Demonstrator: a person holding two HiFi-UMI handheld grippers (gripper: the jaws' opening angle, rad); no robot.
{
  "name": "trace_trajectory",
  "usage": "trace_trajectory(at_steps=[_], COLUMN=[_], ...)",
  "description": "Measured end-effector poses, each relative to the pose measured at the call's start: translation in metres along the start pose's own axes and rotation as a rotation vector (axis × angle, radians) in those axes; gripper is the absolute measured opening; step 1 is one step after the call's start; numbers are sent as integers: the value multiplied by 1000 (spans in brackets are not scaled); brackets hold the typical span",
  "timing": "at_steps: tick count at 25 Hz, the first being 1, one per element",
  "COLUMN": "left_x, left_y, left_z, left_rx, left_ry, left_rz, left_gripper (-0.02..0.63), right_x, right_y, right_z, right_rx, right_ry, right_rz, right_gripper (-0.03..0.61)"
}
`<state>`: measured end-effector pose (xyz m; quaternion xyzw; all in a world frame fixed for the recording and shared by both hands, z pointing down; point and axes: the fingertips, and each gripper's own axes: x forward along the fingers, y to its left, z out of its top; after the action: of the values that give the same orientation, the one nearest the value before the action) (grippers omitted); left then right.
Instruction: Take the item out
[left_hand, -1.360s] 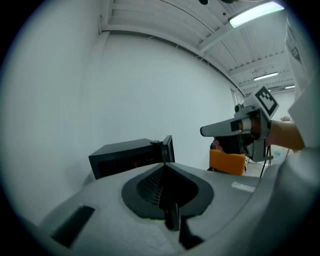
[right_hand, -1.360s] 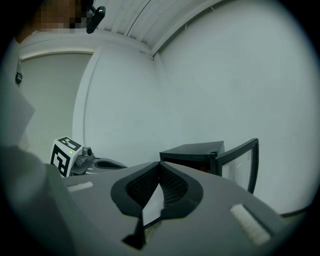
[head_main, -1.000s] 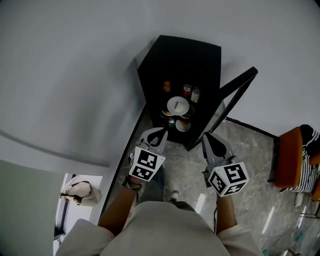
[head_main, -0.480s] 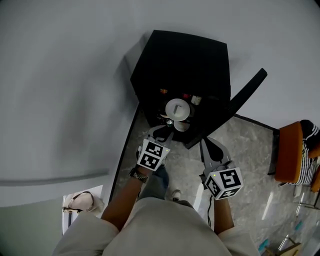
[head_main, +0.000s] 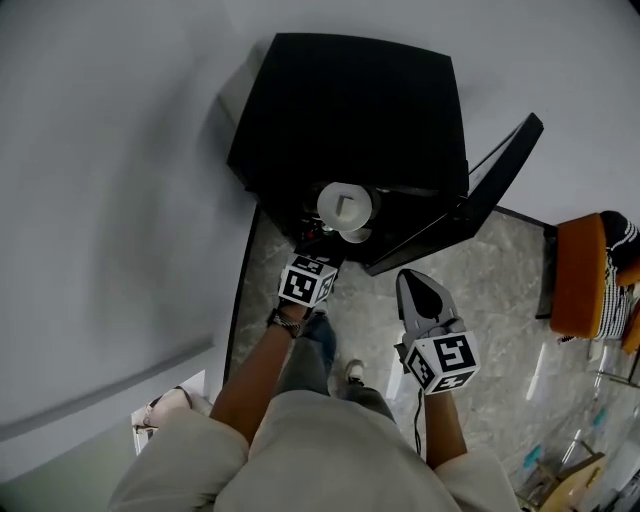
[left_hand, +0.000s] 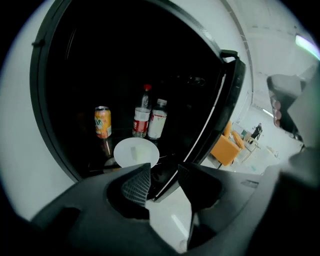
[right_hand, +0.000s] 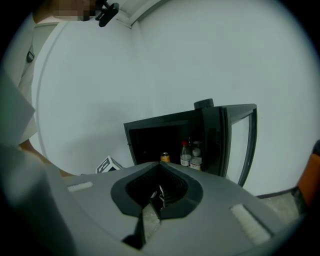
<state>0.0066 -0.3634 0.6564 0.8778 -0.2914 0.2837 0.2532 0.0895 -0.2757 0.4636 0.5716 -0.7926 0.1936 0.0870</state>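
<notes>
Against the wall, the open cabinet (head_main: 350, 100) holds the plate (left_hand: 136, 151) near its shelf's front edge: stiff and breakable, so pinch its near rim with your left gripper (left_hand: 164, 172), whose empty jaws have just been opening wide; your right gripper (right_hand: 159, 192) is closed, empty.

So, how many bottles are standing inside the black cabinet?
2. A red-capped bottle stands beside the orange can; a shorter white-capped bottle stands at its other side. More may hide in the dark interior.
</notes>
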Motion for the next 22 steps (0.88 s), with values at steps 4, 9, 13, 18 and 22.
trace_trajectory(at_steps=[4, 9, 13, 18, 22], left_x=[33, 62, 80, 97, 106], left_y=[18, 37, 35, 45, 57], left_z=[-17, -33, -32, -37, -38], left_rx=[-333, -616, -777, -886, -938], left_ry=[-2, -21, -52, -51, -73], left_rz=[-101, -178, -340, -448, -460], left_gripper=[175, 178, 178, 178, 178], right_x=[7, 12, 17, 21, 25], right_y=[-9, -19, -23, -27, -32], right_z=[-12, -19, -28, -38, -40], right_rx=[16, 51, 65, 83, 93], right_ry=[32, 60, 85, 115, 119], right_rz=[-21, -37, -48, -55, -76], right_gripper=[6, 6, 6, 6, 6])
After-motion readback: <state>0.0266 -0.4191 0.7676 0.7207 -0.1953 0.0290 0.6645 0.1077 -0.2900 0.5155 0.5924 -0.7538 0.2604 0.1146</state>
